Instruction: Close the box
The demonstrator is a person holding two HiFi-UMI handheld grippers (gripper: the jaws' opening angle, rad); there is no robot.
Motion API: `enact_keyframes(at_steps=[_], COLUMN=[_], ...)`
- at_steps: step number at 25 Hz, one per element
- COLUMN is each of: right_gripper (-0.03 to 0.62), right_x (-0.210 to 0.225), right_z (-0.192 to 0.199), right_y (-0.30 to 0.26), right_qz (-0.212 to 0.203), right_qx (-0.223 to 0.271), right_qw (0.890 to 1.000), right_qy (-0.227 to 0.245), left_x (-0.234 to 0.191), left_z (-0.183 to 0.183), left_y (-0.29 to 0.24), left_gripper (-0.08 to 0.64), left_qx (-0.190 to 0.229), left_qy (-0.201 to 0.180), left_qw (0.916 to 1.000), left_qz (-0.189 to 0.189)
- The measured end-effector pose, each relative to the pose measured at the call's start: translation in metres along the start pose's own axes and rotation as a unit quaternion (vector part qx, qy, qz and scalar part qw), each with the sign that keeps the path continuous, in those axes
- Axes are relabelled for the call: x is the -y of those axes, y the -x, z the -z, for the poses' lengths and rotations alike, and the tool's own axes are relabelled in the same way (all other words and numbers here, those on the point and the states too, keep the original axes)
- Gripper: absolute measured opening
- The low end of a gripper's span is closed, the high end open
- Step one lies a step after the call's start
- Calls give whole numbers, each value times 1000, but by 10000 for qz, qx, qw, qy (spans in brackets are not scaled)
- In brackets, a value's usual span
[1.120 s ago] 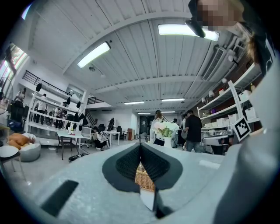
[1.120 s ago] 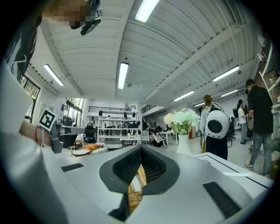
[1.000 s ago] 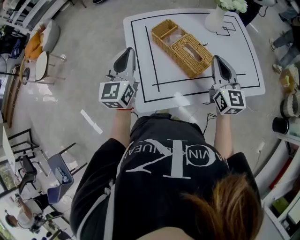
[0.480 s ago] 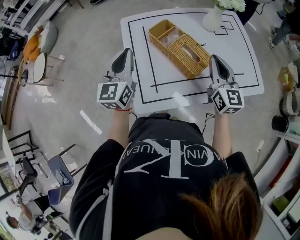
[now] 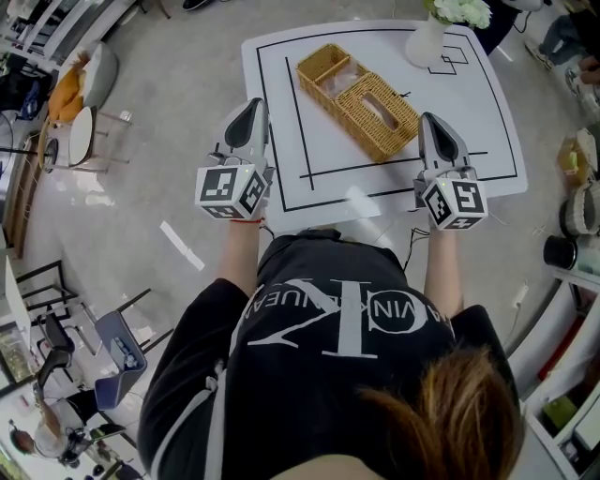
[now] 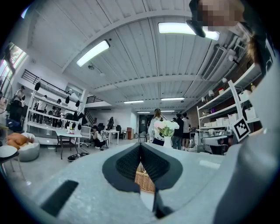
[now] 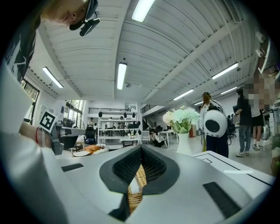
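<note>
Wicker box point(image 5: 358, 97) lies open mid-table on the white table point(image 5: 469, 103), toward the far edge, ahead of and between both grippers. Left gripper point(image 5: 251, 108) at the left edge, right gripper point(image 5: 434, 122) near the near edge: jaws together, empty, apart from the box.

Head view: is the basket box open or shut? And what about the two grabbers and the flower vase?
Wicker box: open, lid lying flat beside it.
Left gripper: shut, holding nothing.
Right gripper: shut, holding nothing.
Vase: upright, flowers in it.
</note>
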State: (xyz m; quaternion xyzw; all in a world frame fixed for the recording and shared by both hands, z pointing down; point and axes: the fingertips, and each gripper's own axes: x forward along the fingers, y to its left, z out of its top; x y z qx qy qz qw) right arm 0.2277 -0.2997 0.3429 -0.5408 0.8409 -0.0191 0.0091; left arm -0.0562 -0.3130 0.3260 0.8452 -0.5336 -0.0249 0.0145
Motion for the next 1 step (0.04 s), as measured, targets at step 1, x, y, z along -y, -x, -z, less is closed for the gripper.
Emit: enact_keyframes(at_steps=[1], right_gripper=[-2], right_x=[1], right_z=[1], right_y=[0], right_qz=[-5], right_qx=[-7], right_qw=[10000], right_qy=[-6], left_x=[0], left_z=[0], left_y=[-1], left_gripper=[11], left_qx=[-2], left_qy=[-1], left_qw=[10000], left_qz=[2])
